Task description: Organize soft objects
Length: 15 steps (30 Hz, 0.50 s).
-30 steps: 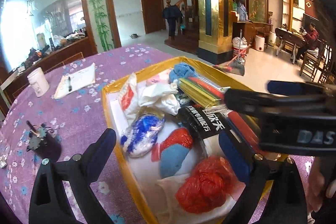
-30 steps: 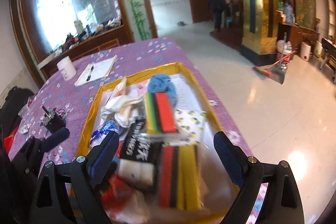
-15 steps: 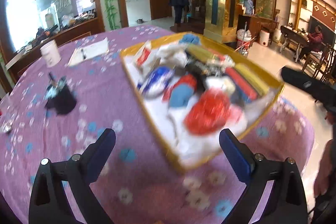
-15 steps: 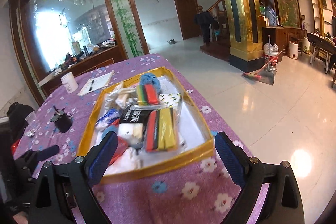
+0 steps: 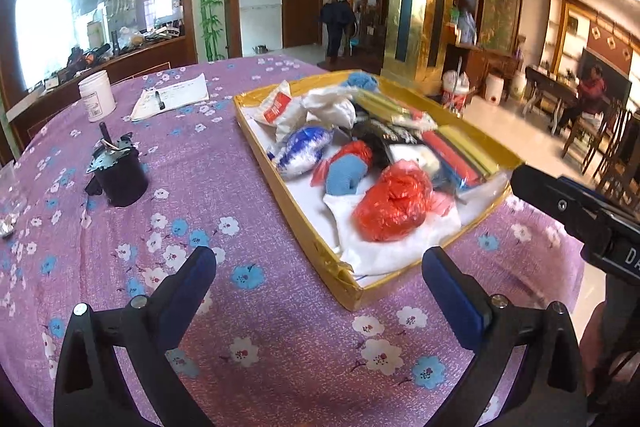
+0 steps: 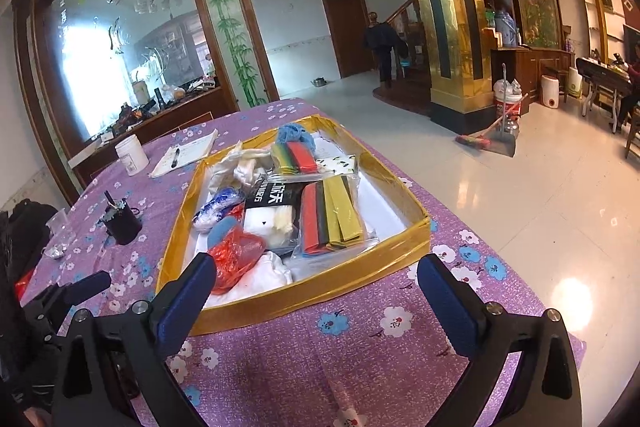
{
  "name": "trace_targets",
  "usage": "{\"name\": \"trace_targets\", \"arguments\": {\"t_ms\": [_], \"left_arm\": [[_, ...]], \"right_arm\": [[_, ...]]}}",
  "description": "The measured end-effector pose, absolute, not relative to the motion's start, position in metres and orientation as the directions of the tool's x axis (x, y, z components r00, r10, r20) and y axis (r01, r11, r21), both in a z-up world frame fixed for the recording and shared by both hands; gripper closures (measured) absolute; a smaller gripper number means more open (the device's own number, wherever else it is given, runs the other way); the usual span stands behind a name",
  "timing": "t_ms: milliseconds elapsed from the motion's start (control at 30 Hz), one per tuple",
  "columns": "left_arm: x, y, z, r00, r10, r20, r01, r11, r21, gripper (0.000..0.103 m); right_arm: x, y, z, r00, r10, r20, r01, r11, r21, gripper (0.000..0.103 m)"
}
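Note:
A gold-rimmed tray (image 5: 304, 227) (image 6: 320, 287) lies on the purple flowered tablecloth, piled with soft things. Among them are a red plastic bag (image 5: 392, 207) (image 6: 236, 255), a blue cloth (image 5: 344, 173), a blue-and-white bag (image 5: 302, 151), a black packet (image 6: 276, 193) and a packet of coloured strips (image 6: 332, 215). My left gripper (image 5: 318, 263) hangs open before the tray's near corner, holding nothing. My right gripper (image 6: 318, 265) hovers in front of the tray's near rim, its jaws opening with nothing between them. Each gripper shows at the edge of the other's view.
Left of the tray stand a black pot (image 5: 120, 171) with tools, a white jar (image 5: 96, 95), a notepad with a pen (image 5: 172, 97) and a clear glass (image 6: 60, 227). The table drops off to tiled floor on the right, where a broom and dustpan (image 6: 492, 139) lie.
Both grippers have drawn back from above the tray's contents to the near side of the table. The whole tray now lies ahead of them.

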<state>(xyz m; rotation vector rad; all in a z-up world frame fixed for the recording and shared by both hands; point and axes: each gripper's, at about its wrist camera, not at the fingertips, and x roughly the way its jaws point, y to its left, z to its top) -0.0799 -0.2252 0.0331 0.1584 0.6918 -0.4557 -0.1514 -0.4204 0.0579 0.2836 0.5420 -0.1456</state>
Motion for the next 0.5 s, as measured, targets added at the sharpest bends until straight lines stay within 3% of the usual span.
{"name": "trace_targets", "arguments": {"t_ms": [500], "left_arm": [[-0.096, -0.232, 0.042, 0.8, -0.197, -0.567, 0.351, 0.92, 0.175, 0.001]], "right_arm": [[-0.157, -0.415, 0.062, 0.86, -0.098, -0.501, 0.227, 0.952, 0.204, 0.001]]}}
